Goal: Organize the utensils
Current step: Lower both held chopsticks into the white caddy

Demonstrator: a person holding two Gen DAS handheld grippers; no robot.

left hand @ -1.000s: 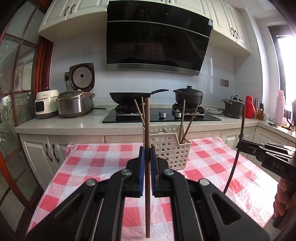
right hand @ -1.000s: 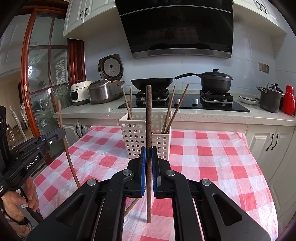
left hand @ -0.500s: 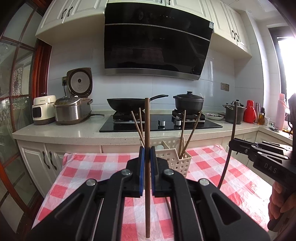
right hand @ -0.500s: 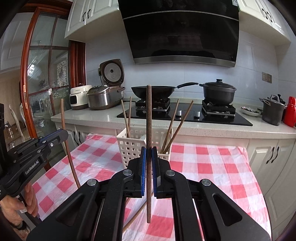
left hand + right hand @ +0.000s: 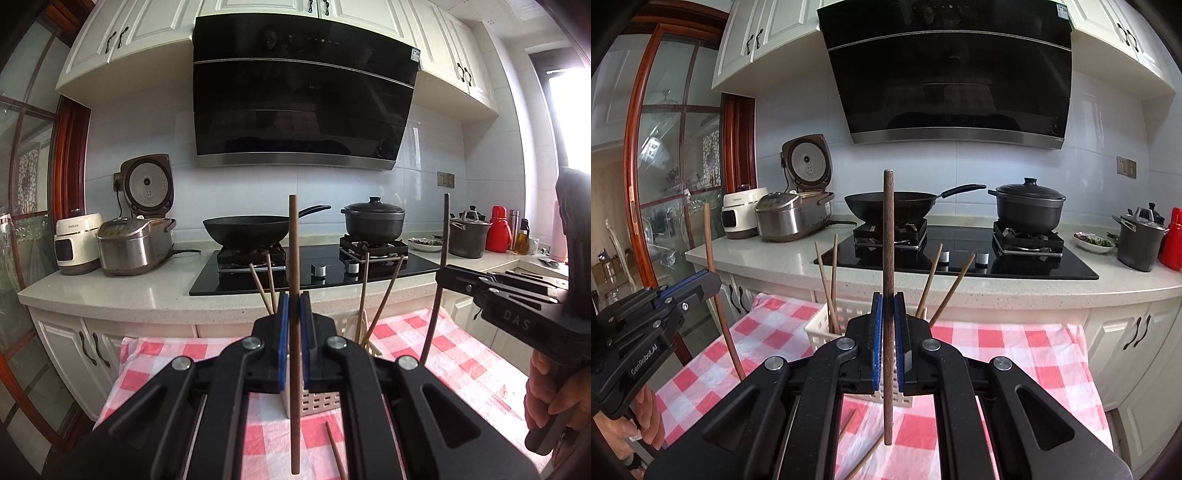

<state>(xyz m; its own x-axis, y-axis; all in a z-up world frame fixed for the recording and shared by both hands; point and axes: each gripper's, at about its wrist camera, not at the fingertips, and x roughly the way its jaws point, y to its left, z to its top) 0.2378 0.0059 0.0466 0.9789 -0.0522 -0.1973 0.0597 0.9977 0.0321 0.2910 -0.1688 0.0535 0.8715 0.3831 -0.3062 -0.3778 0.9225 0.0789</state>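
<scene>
My left gripper (image 5: 294,317) is shut on a brown chopstick (image 5: 293,258) that stands upright between its blue pads. A darker chopstick (image 5: 888,236) stands upright in my right gripper (image 5: 888,325), which is shut on it. Both hang above the checked table, just short of a white slotted basket (image 5: 822,326) that holds several light chopsticks (image 5: 945,288). The basket (image 5: 314,400) is mostly hidden behind the jaws. In the left wrist view the right gripper (image 5: 441,277) shows at the right with its stick; in the right wrist view the left gripper (image 5: 713,282) shows at the left. One loose chopstick (image 5: 334,454) lies on the cloth.
The red-and-white checked cloth (image 5: 997,343) covers the table in front of a counter (image 5: 1015,291). On the hob stand a wok (image 5: 890,206) and a black pot (image 5: 1028,206). Rice cookers (image 5: 790,218) sit at the left, a grey pot (image 5: 1141,236) and red flask at the right.
Both grippers have risen and moved forward toward the basket, each keeping its chopstick upright. The basket now sits low, largely behind the jaws.
</scene>
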